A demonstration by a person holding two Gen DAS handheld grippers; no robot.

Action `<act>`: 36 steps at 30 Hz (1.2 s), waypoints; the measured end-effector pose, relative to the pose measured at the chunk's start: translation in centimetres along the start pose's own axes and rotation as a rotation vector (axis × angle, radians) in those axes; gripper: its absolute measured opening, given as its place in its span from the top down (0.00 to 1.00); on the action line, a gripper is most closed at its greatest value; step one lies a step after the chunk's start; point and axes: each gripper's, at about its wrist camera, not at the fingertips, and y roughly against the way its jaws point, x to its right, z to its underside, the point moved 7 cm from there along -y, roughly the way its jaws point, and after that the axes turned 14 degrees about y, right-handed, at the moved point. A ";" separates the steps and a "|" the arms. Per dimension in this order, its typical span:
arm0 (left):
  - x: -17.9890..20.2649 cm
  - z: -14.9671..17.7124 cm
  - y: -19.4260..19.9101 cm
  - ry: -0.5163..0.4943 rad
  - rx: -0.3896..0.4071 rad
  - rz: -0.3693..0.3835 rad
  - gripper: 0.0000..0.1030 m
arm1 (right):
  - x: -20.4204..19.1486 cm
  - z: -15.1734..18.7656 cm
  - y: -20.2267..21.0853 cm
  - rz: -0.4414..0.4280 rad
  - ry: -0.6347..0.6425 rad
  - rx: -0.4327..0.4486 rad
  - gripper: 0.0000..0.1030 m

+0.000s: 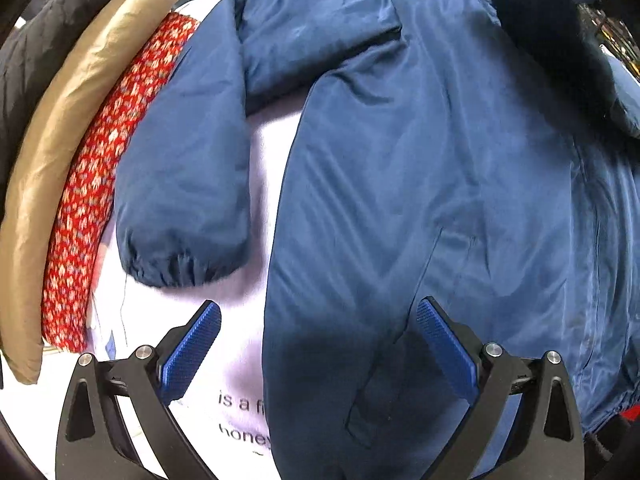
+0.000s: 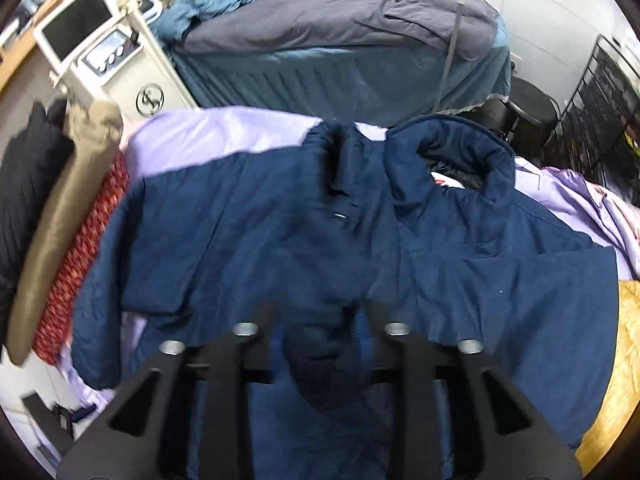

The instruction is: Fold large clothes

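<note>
A large navy blue padded jacket (image 1: 420,168) lies spread on a lilac sheet (image 1: 264,148). Its left sleeve (image 1: 188,184) lies bent beside the body, elastic cuff toward me. My left gripper (image 1: 318,322) is open, hovering just above the jacket's lower left edge, blue pads (image 1: 196,344) apart and empty. In the right wrist view the jacket (image 2: 480,280) shows with its collar (image 2: 448,148) at the far side. My right gripper (image 2: 322,312) is shut on a bunched fold of the jacket fabric (image 2: 324,356), lifted over the garment.
Folded clothes stand along the left: a red floral piece (image 1: 104,168), a tan one (image 1: 76,92), a black quilted one (image 1: 36,48). A bed with blue-grey covers (image 2: 340,36) and a white machine with a screen (image 2: 80,28) lie beyond. Mustard fabric (image 2: 624,360) at right.
</note>
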 end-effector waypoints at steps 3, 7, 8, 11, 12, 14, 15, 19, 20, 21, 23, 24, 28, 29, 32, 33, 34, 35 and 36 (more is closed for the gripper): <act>0.6 -1.0 0.0 -0.007 0.005 0.002 0.06 | -2.0 1.2 -0.3 -0.054 0.049 -0.008 0.23; 1.6 -2.5 0.2 -0.024 0.020 0.013 0.06 | -2.0 3.0 0.0 -0.056 0.078 -0.020 0.23; 2.1 -3.1 0.4 -0.035 0.031 0.021 0.06 | -1.4 3.5 0.1 -0.042 0.069 -0.023 0.23; 4.2 -5.2 1.4 -0.068 0.065 0.064 0.06 | 2.2 5.8 0.1 0.006 -0.014 -0.061 0.23; 5.2 -6.0 1.7 -0.080 0.079 0.081 0.06 | 3.6 6.5 0.0 0.028 -0.043 -0.078 0.23; 7.4 -7.7 2.5 -0.110 0.105 0.119 0.07 | 6.9 8.1 0.1 0.106 -0.090 -0.104 0.23; 8.6 -8.4 2.9 -0.122 0.115 0.135 0.08 | 8.6 9.1 0.3 0.154 -0.099 -0.115 0.23; 14.2 -11.5 3.7 -0.183 0.158 0.207 0.08 | 12.3 12.2 0.6 0.286 -0.073 -0.172 0.23; 15.7 -12.1 3.4 -0.199 0.156 0.217 0.09 | 12.9 13.2 0.3 0.302 -0.059 -0.199 0.23; 16.5 -12.1 3.2 -0.208 0.152 0.223 0.09 | 13.3 14.1 -0.1 0.311 -0.051 -0.230 0.23; 18.8 -12.6 1.7 -0.228 0.122 0.225 0.09 | 13.8 15.6 -0.7 0.305 -0.053 -0.261 0.23; 20.1 -12.8 0.6 -0.236 0.094 0.213 0.10 | 13.8 16.4 -1.1 0.301 -0.053 -0.267 0.23; 22.1 -12.6 -3.6 -0.254 0.017 0.151 0.08 | 13.5 17.5 -2.5 0.331 -0.023 -0.275 0.22; 22.1 -12.5 -4.4 -0.247 0.002 0.142 0.07 | 13.4 17.6 -2.9 0.339 -0.015 -0.281 0.22; 21.9 -12.9 -5.3 -0.200 -0.017 0.172 0.05 | 13.6 18.1 -3.7 0.342 -0.031 -0.289 0.21; 21.8 -13.0 -5.4 -0.197 -0.020 0.176 0.05 | 13.7 18.1 -4.0 0.341 -0.035 -0.288 0.21; 21.8 -13.0 -5.5 -0.199 -0.024 0.176 0.05 | 13.8 18.0 -4.2 0.340 -0.036 -0.289 0.20; 21.7 -13.0 -5.6 -0.202 -0.023 0.174 0.05 | 13.9 17.9 -4.3 0.340 -0.034 -0.291 0.20; 21.5 -13.0 -5.7 -0.205 -0.021 0.169 0.05 | 13.9 17.9 -4.5 0.341 -0.033 -0.294 0.19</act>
